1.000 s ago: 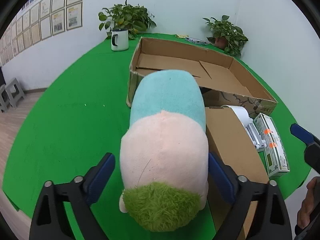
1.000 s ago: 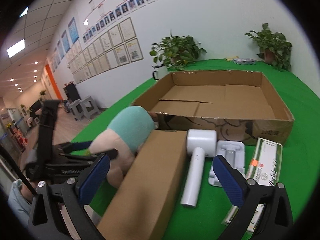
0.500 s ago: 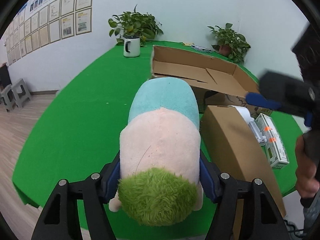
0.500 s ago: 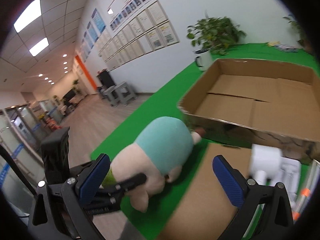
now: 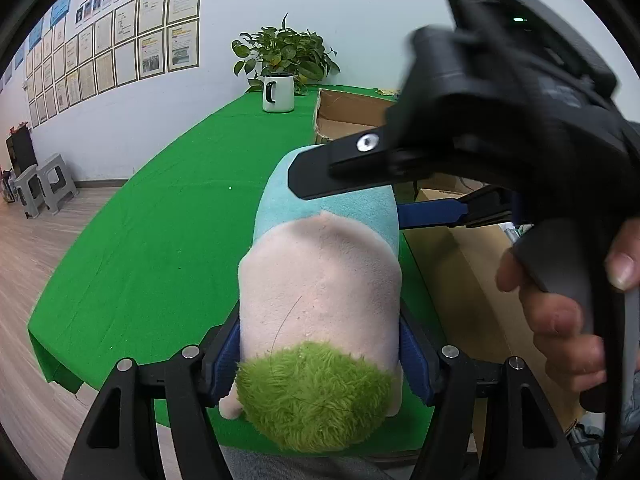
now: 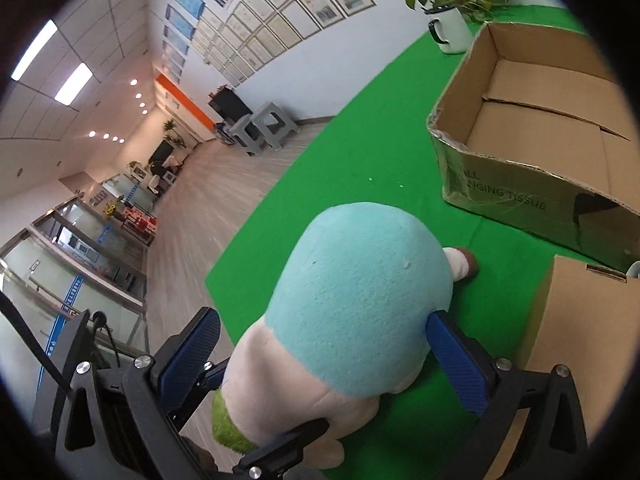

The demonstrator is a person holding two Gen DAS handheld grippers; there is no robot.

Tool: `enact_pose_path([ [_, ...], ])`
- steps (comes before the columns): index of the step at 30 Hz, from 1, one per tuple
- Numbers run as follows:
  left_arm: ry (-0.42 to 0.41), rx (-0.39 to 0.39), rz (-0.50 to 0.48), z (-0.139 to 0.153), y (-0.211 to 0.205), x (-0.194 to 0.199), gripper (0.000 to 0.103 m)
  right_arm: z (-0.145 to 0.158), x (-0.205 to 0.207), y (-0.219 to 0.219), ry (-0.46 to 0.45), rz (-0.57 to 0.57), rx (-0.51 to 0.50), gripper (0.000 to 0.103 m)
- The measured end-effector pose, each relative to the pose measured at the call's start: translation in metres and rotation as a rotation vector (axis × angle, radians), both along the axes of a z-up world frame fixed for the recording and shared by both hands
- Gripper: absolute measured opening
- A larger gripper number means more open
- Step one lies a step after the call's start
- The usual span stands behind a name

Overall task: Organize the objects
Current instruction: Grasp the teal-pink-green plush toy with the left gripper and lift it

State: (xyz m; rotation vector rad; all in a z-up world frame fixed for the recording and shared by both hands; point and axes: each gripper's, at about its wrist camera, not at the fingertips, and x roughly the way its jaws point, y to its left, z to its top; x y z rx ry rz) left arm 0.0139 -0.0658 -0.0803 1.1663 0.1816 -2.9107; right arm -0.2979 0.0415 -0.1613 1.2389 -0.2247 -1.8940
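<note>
A plush toy (image 5: 320, 280) with a teal body, pink middle and green fuzzy end lies on the green table (image 5: 168, 240). My left gripper (image 5: 320, 354) is shut on its pink part near the green end. My right gripper (image 6: 320, 348) is open and straddles the toy's teal end (image 6: 360, 296), one blue pad on each side, apart from it on the left. The right gripper's body also shows in the left wrist view (image 5: 500, 120), held by a hand above the toy. An open, empty cardboard box (image 6: 540, 128) stands beyond the toy.
A closed brown carton (image 6: 580, 340) lies right beside the toy. A white mug (image 5: 278, 94) and a potted plant (image 5: 286, 54) stand at the table's far edge. The table's near edge (image 5: 44, 360) drops to a wooden floor with grey stools (image 5: 44, 184).
My left gripper closed on the plush toy. My right gripper swung left over the carton and came down around the toy's teal end.
</note>
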Motion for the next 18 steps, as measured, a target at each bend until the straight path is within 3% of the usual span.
enact_pose_path([
  [3, 0.010, -0.029, -0.003, -0.001, 0.003, 0.003, 0.066, -0.006, 0.001, -0.001, -0.026, -0.021, 0.067, 0.103],
  [7, 0.036, -0.064, -0.003, -0.001, 0.012, 0.003, 0.063, -0.008, 0.009, -0.010, 0.012, -0.040, 0.152, 0.097],
  [12, 0.081, -0.075, 0.001, 0.012, 0.015, 0.001, 0.059, -0.004, 0.015, -0.004, 0.057, -0.041, 0.138, 0.082],
  [18, 0.215, -0.137, -0.014, 0.044, 0.030, -0.006, 0.059, 0.027, 0.015, 0.010, 0.198, -0.083, 0.064, 0.078],
])
